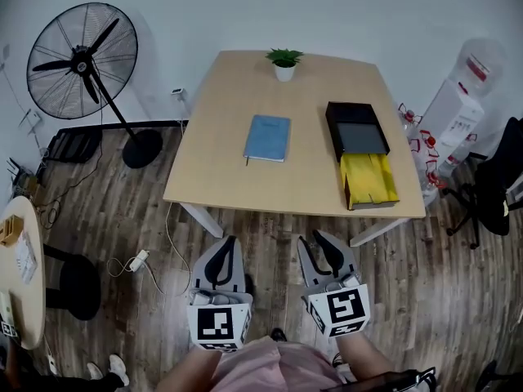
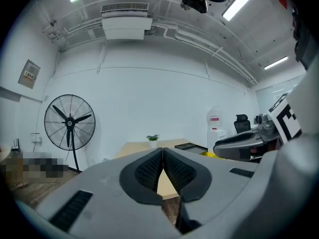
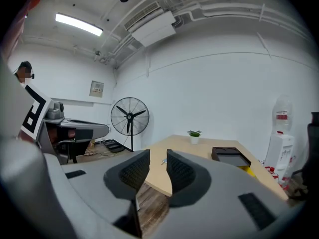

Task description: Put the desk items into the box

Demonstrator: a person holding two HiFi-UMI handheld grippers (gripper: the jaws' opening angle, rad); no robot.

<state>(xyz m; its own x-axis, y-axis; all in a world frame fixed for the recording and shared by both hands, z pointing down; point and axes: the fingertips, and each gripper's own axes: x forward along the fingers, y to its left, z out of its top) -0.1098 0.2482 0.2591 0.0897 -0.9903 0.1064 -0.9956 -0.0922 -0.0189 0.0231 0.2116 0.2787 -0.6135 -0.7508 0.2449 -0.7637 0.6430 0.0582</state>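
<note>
A blue notebook (image 1: 267, 138) lies in the middle of the wooden table (image 1: 214, 170). To its right sits an open black box (image 1: 357, 129) with a grey inside, and a yellow part (image 1: 369, 180) joins its near end. A small potted plant (image 1: 284, 62) stands at the far edge. Both grippers hang over the floor, short of the table's near edge. My left gripper (image 1: 228, 242) is shut, pads touching, with nothing in it (image 2: 162, 151). My right gripper (image 1: 314, 237) holds a narrow empty gap between its pads (image 3: 158, 154). The right gripper view also shows the box (image 3: 230, 157) and the plant (image 3: 194, 136).
A large standing fan (image 1: 82, 60) is left of the table. A water dispenser (image 1: 458, 113) and a black office chair (image 1: 498, 186) are to the right. A round side table (image 1: 20, 276) stands at the near left, with a cable and plug (image 1: 135, 261) on the wooden floor.
</note>
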